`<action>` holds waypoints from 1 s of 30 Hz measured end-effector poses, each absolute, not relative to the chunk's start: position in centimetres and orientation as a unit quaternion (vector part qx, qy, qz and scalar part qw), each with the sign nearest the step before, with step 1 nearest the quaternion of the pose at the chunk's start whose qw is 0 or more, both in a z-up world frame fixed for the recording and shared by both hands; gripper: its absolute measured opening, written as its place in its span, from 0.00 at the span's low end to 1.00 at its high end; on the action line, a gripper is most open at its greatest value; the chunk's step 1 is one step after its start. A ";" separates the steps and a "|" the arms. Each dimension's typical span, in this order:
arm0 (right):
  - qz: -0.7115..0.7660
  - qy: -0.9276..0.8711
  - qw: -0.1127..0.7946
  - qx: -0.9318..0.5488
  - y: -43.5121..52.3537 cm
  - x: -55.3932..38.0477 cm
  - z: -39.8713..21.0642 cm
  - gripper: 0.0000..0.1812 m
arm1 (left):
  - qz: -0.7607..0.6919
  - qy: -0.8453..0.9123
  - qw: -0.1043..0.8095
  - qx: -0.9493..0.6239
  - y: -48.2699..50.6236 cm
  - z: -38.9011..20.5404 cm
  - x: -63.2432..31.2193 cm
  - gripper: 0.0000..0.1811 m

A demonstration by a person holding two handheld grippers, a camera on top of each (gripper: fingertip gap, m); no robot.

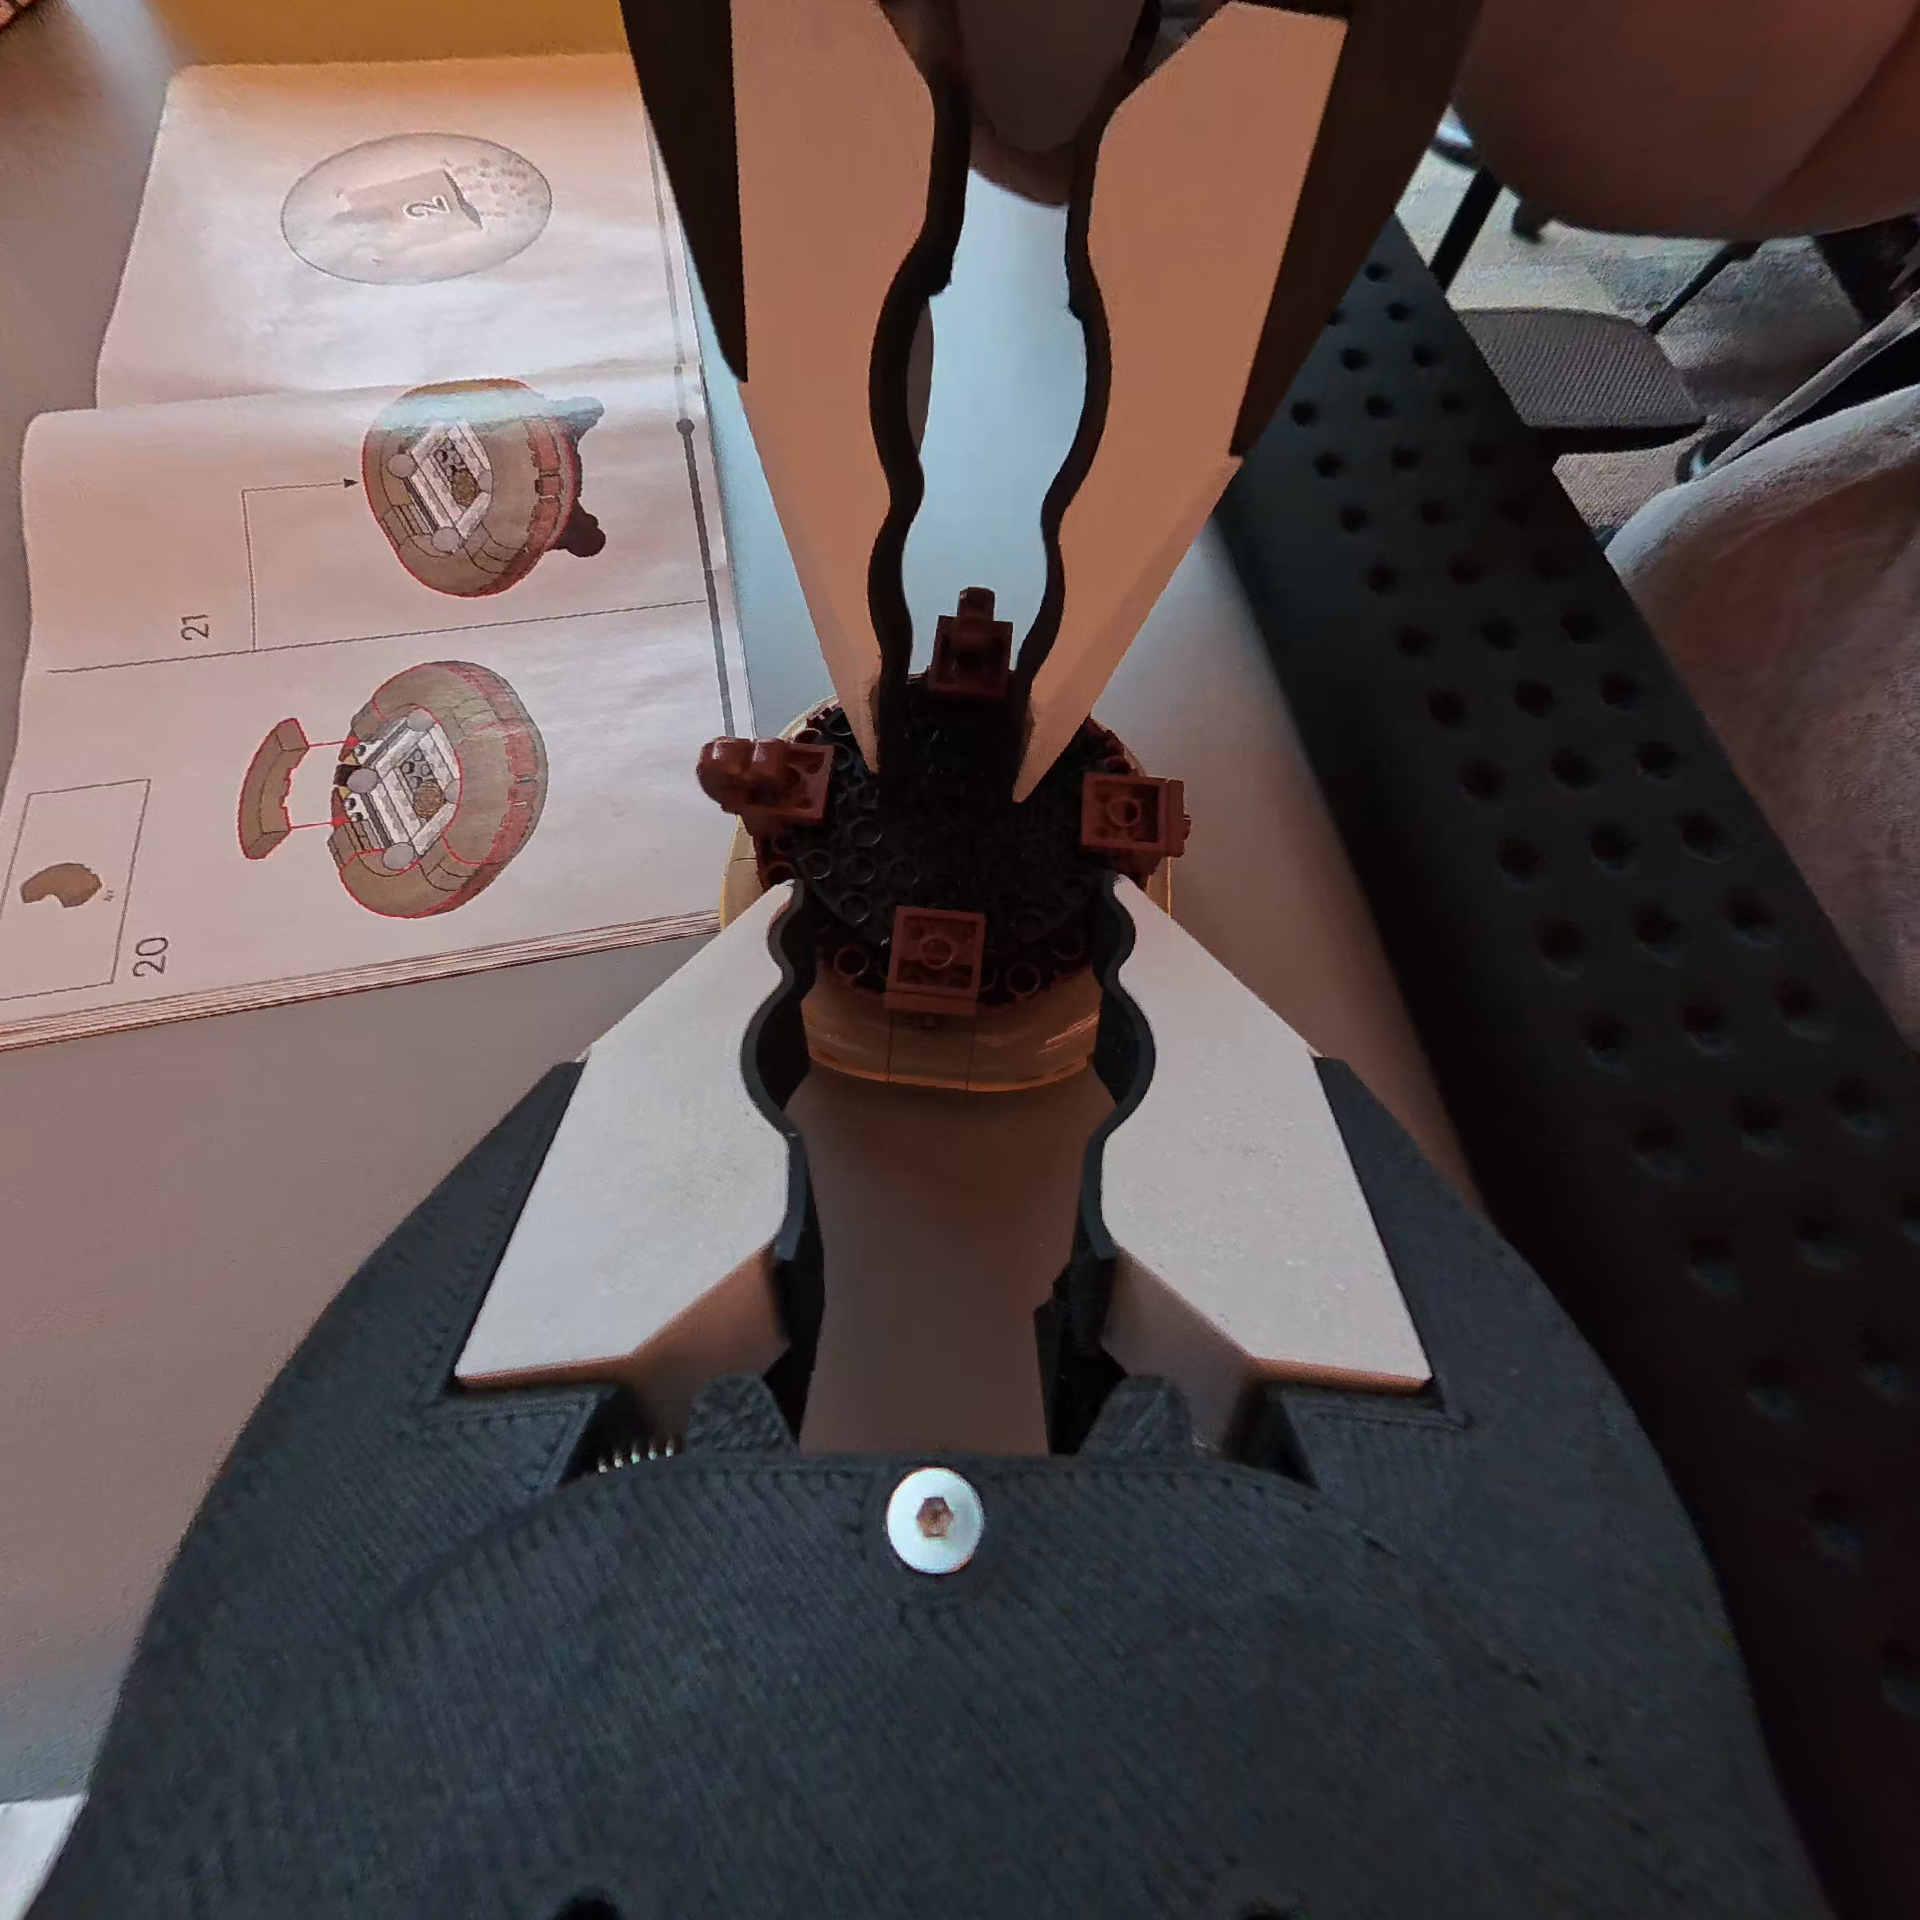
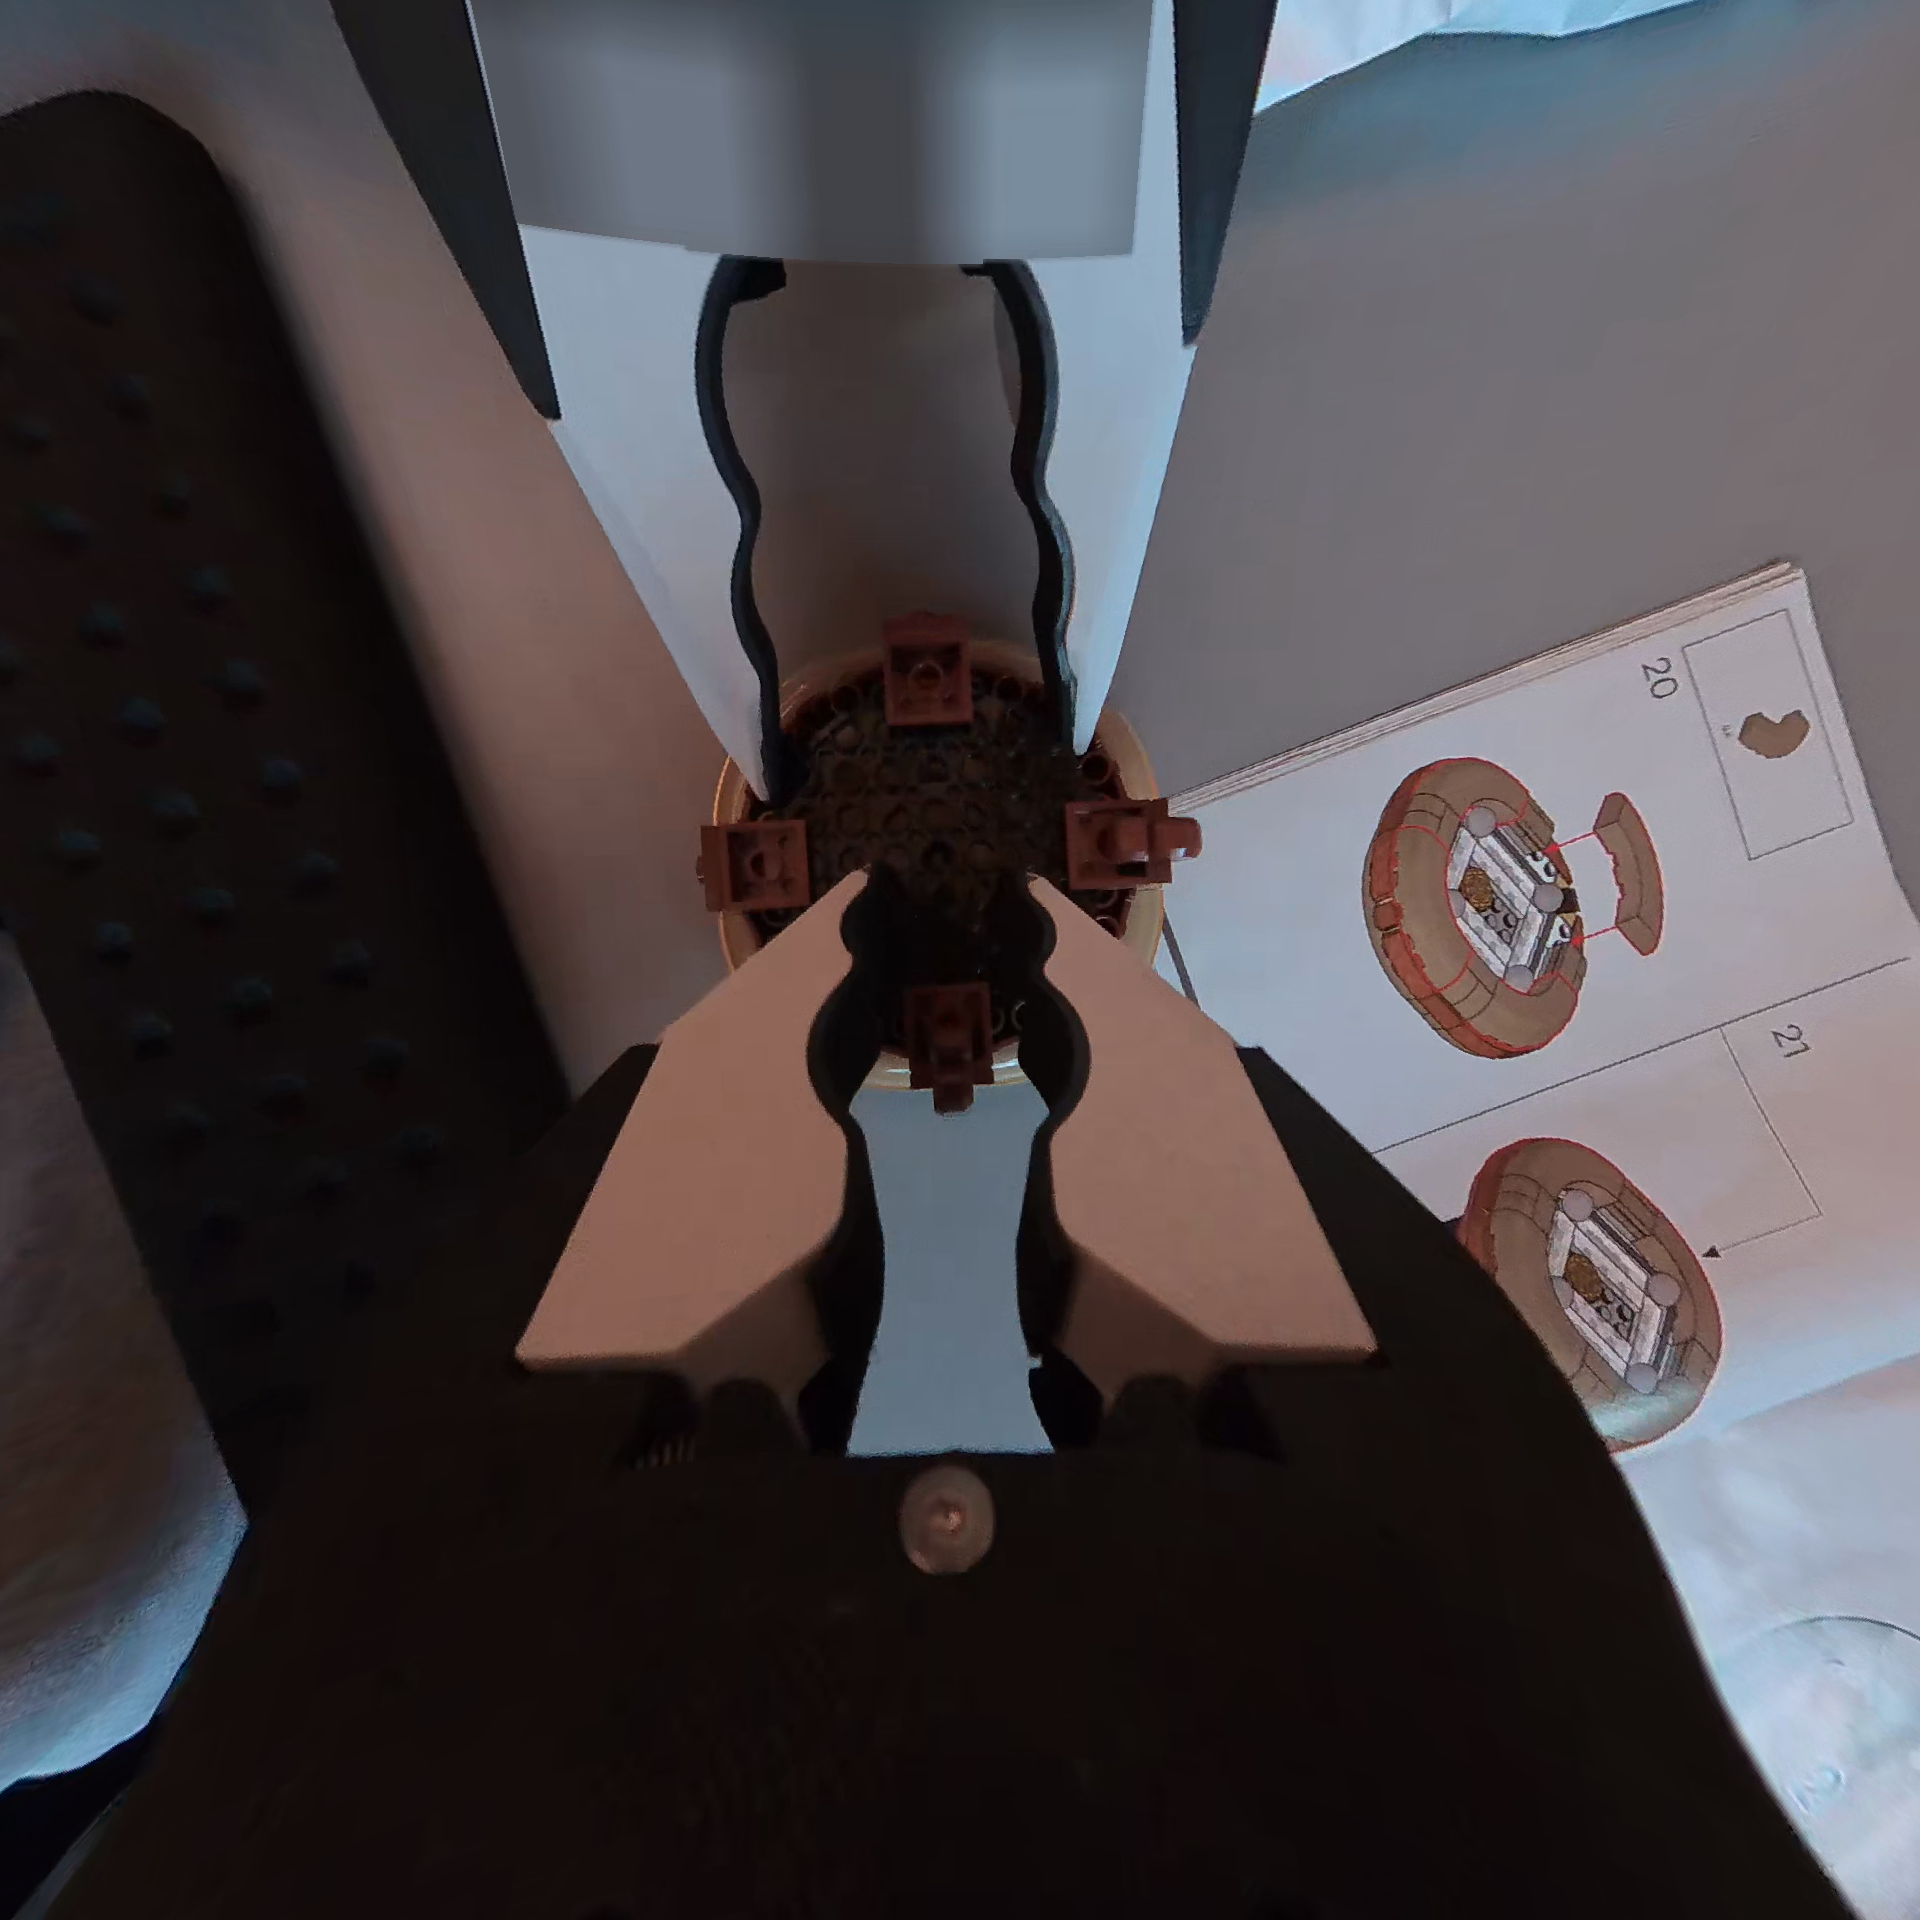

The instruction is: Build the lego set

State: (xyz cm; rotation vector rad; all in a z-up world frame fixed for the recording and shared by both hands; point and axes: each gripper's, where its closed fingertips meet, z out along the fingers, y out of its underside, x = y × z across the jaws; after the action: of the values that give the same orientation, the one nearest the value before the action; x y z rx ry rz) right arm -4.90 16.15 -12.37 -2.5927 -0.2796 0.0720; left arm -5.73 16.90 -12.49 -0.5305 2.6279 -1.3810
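Observation:
A round lego model (image 1: 935, 852) lies underside up, with a black studded underside and a tan rim. Brown bricks stand at its four sides; two carry clip parts (image 1: 764, 774). My left gripper (image 1: 948, 904) is closed on the model's sides from the near edge. My right gripper (image 1: 951, 764) reaches in from the opposite side. In the right wrist view its jaws (image 2: 945, 878) stand slightly apart over the black underside (image 2: 935, 790). They straddle a brown clip brick (image 2: 948, 1039) without visibly touching it. The left gripper (image 2: 925, 769) shows opposite it.
An open instruction booklet (image 1: 395, 582) lies on the grey table (image 1: 260, 1195), just left of the model; it also shows in the right wrist view (image 2: 1558, 935). A black perforated chair part (image 1: 1558, 831) runs along the table's edge on the other side (image 2: 156, 675). My two grippers' fingertips are within a few centimetres of each other.

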 end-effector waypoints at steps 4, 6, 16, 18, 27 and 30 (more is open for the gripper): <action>0.022 -0.098 0.246 -0.964 16.1 -4.9 -12.4 0.13 | -0.441 0.878 0.070 -0.170 16.9 -12.5 -5.8 0.29; 0.014 -0.093 0.235 -0.967 16.1 -5.0 -12.4 0.13 | -0.429 0.886 0.091 -0.153 16.9 -12.7 -5.8 0.29; -0.009 -0.078 0.208 -0.975 16.1 -5.2 -12.4 0.12 | -0.433 0.885 0.089 -0.148 16.9 -12.7 -5.9 0.30; -0.008 -0.082 0.200 -0.976 16.1 -5.2 -12.4 0.12 | -0.437 0.883 0.083 -0.150 16.9 -12.7 -5.9 0.30; -0.007 -0.075 0.203 -0.976 16.2 -5.2 -12.4 0.12 | -0.470 0.856 0.027 -0.214 17.1 -12.1 -5.1 0.21; -0.008 -0.074 0.202 -0.977 16.2 -5.3 -12.4 0.12 | -0.455 0.865 0.066 -0.202 17.0 -12.2 -4.9 0.20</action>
State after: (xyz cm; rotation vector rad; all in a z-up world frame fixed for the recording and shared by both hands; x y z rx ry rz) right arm -5.27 16.19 -12.41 -2.7270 -0.2068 -0.0217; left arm -4.90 16.99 -12.22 -0.6094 2.6078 -1.3717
